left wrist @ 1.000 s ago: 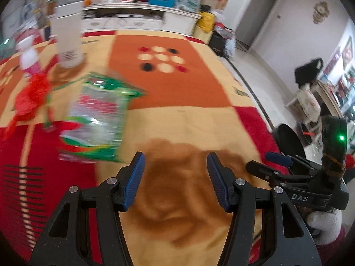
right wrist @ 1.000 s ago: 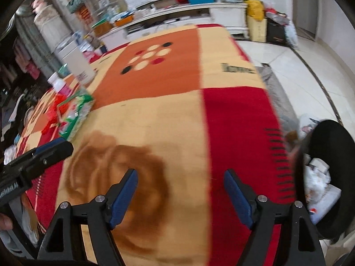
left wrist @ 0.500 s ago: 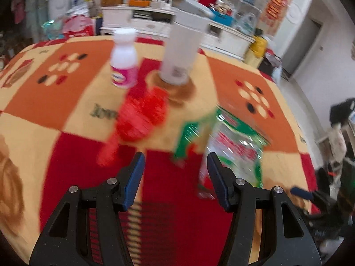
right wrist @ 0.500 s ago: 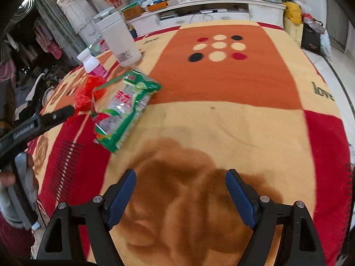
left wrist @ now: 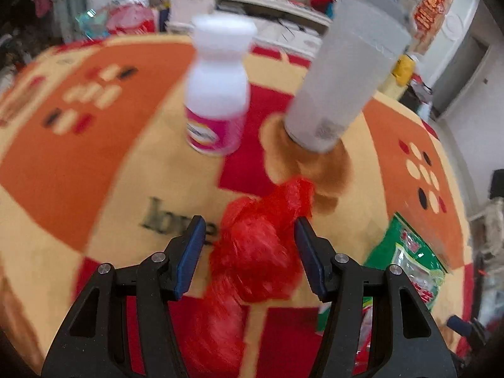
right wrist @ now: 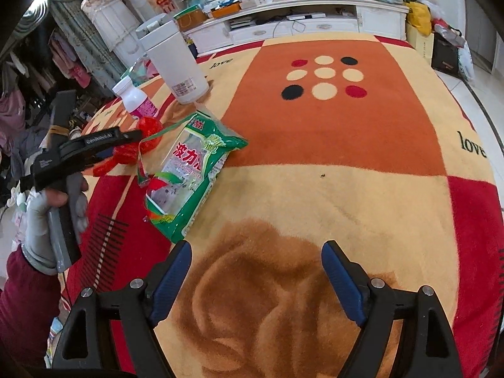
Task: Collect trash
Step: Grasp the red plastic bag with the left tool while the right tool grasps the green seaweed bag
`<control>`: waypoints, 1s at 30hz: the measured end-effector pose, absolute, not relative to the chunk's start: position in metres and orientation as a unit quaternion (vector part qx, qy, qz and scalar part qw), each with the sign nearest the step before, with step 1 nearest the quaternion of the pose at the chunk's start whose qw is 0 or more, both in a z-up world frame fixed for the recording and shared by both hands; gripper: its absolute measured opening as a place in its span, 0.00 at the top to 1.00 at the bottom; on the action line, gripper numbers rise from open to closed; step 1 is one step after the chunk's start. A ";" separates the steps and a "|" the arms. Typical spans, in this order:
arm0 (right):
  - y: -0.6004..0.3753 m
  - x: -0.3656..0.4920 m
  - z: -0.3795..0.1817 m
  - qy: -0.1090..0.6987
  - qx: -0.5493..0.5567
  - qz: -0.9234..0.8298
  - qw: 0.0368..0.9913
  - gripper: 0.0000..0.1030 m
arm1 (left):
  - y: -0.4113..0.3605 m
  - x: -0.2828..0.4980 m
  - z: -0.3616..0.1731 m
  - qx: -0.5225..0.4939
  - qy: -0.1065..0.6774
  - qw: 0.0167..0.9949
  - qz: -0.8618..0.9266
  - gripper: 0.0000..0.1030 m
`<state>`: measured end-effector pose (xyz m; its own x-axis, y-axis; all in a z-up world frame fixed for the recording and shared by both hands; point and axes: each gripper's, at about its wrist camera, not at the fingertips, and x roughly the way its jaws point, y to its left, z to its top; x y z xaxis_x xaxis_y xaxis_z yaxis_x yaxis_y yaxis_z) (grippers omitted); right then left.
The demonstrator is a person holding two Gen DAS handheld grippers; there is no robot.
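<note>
Red mesh bag (left wrist: pixel 258 252), crumpled into a wad, lies on the patterned blanket (left wrist: pixel 94 163) directly between the two blue pads of the left gripper (left wrist: pixel 249 255). Its long axis runs near-to-far, roughly along the gripper's pointing line, with a knotted tip toward the white tumbler (left wrist: pixel 343 72) and the pink-labelled white bottle (left wrist: pixel 217 97). The left jaws stand about half open: the right pad appears to touch the mesh, a strip of blanket shows beside the left pad, and no grip is made yet. The left gripper is clearly the nearer one. The right gripper (right wrist: pixel 256 274) is well apart over the brown flower print, jaws wide and opening, nothing between them. A green snack packet (right wrist: pixel 192 170) lies just left of and beyond it.
</note>
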<state>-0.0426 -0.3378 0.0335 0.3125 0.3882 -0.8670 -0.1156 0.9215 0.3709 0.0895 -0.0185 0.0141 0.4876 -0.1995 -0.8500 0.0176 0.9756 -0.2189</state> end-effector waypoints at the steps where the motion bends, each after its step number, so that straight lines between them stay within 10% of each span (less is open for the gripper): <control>1: -0.338 -0.041 0.033 0.565 0.121 0.156 0.801 0.20 | -0.021 0.090 0.010 -0.091 0.510 0.852 -0.073 0.46; 6: -0.332 -0.033 0.029 0.567 0.130 0.158 0.798 0.20 | -0.033 0.072 0.016 -0.089 0.503 0.852 -0.115 0.65; 30: -0.235 0.039 0.027 0.568 0.104 0.059 0.814 0.07 | 0.007 -0.013 0.028 -0.080 0.471 0.869 -0.130 0.66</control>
<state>0.0386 -0.2345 0.0275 0.3474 0.2139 -0.9130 0.0230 0.9714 0.2364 -0.0129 0.0067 0.0285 0.5234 -0.3008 -0.7972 0.1509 0.9535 -0.2607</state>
